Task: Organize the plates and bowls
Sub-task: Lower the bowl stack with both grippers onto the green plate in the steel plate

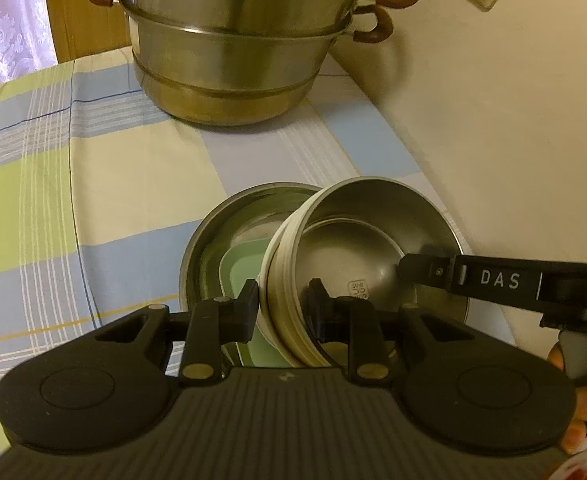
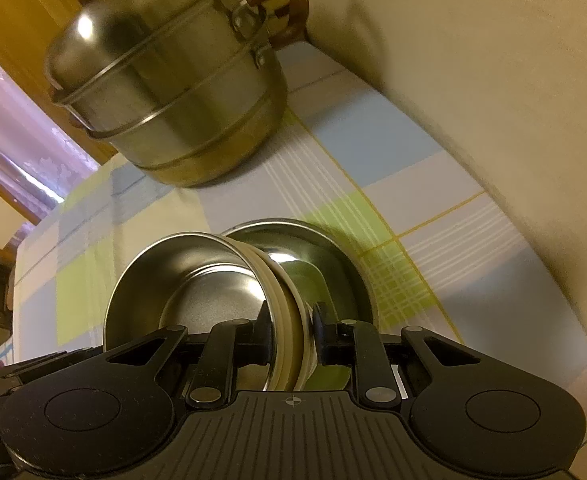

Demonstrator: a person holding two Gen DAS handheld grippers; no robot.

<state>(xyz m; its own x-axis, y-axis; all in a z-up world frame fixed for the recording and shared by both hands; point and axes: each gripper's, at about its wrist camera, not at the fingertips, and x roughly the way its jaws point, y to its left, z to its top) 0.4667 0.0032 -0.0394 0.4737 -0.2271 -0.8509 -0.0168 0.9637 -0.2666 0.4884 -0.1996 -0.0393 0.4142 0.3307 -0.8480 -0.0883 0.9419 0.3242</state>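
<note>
A steel bowl with a cream outer wall [image 1: 349, 248] is held tilted over a larger steel bowl [image 1: 213, 236] that has a pale green square plate [image 1: 241, 268] in it. My left gripper [image 1: 283, 308] is shut on the cream bowl's near rim. My right gripper [image 2: 291, 328] is shut on the same bowl's [image 2: 197, 280] rim from the other side; its finger [image 1: 425, 272] shows inside the bowl in the left wrist view. The larger bowl [image 2: 313, 252] sits behind it on the table.
A stacked steel steamer pot [image 1: 237, 44] with brown handles stands at the back of the checked tablecloth [image 1: 105, 184]; it also shows in the right wrist view [image 2: 173, 80]. A cream wall [image 1: 493, 100] runs along the table's right edge.
</note>
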